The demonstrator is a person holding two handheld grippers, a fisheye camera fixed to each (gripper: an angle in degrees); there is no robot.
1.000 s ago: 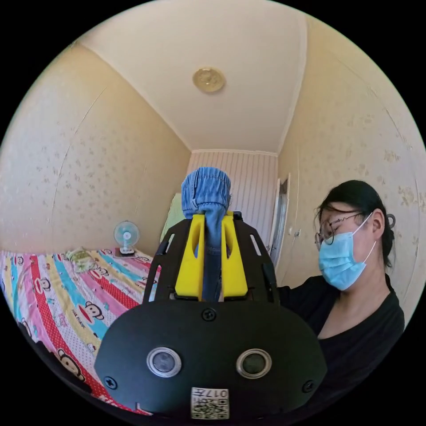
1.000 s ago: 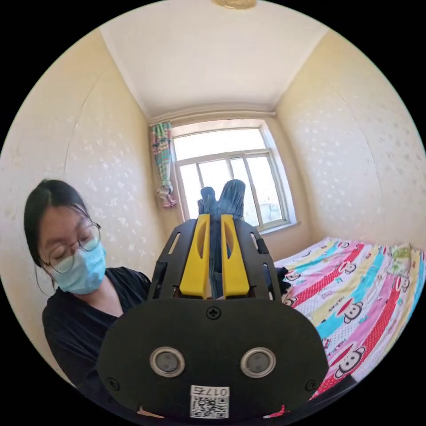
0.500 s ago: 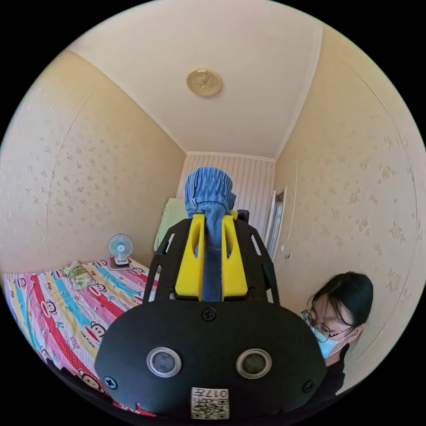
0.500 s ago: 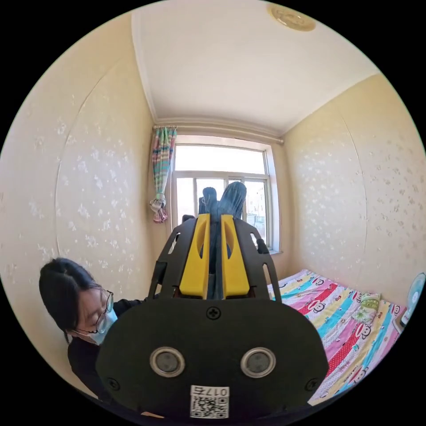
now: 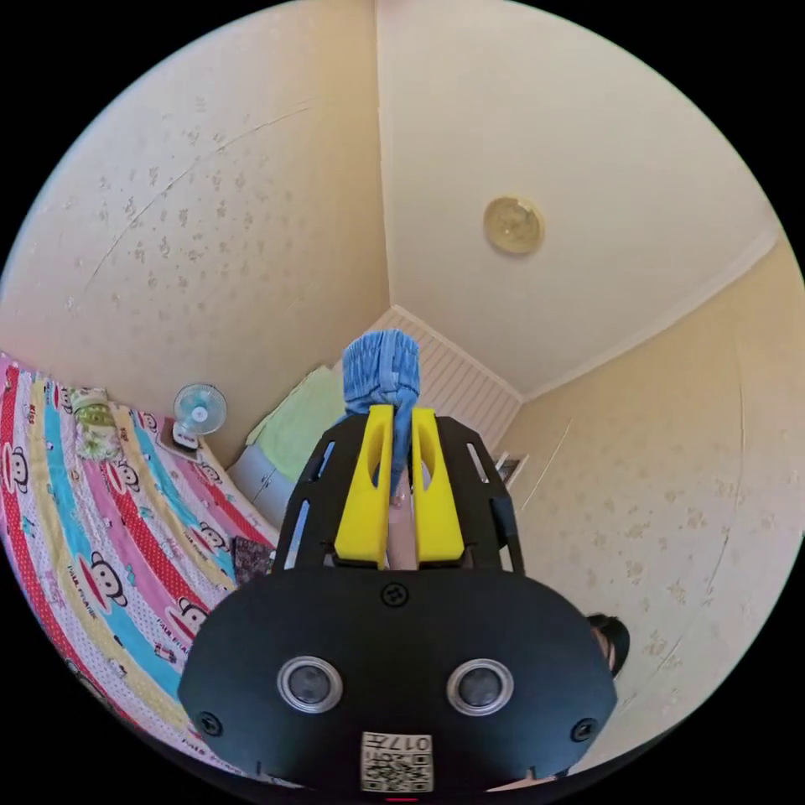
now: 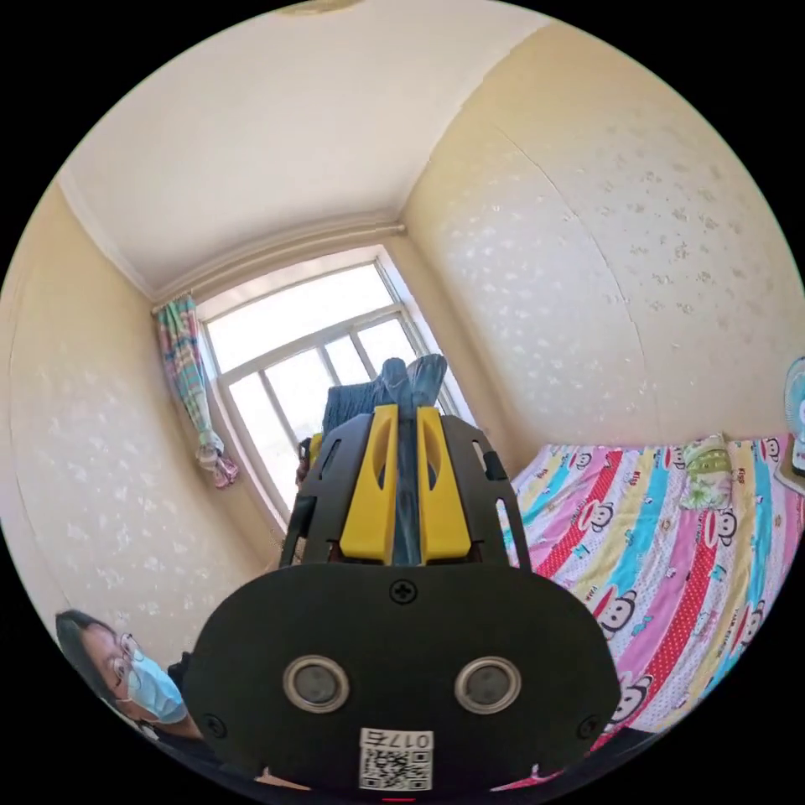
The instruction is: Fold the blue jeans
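Observation:
In the left gripper view my left gripper (image 5: 396, 418) is shut on a bunched fold of the blue jeans (image 5: 381, 369), which puffs out past the yellow jaw tips. In the right gripper view my right gripper (image 6: 405, 415) is shut on another fold of the blue jeans (image 6: 412, 381), dark against the window. Both grippers point up toward the ceiling and walls. The rest of the jeans hangs out of sight below the cameras.
A bed with a striped cartoon-monkey sheet (image 5: 92, 537) (image 6: 671, 545) lies below. A small fan (image 5: 198, 411) and a green-covered cabinet (image 5: 289, 428) stand at one end, a window (image 6: 319, 335) with a curtain (image 6: 189, 369) at the other. The person's masked head (image 6: 117, 671) is low at the edge.
Both cameras have risen and rolled; the person has dropped toward the lower edge of each view. Both grippers stay shut on the jeans.

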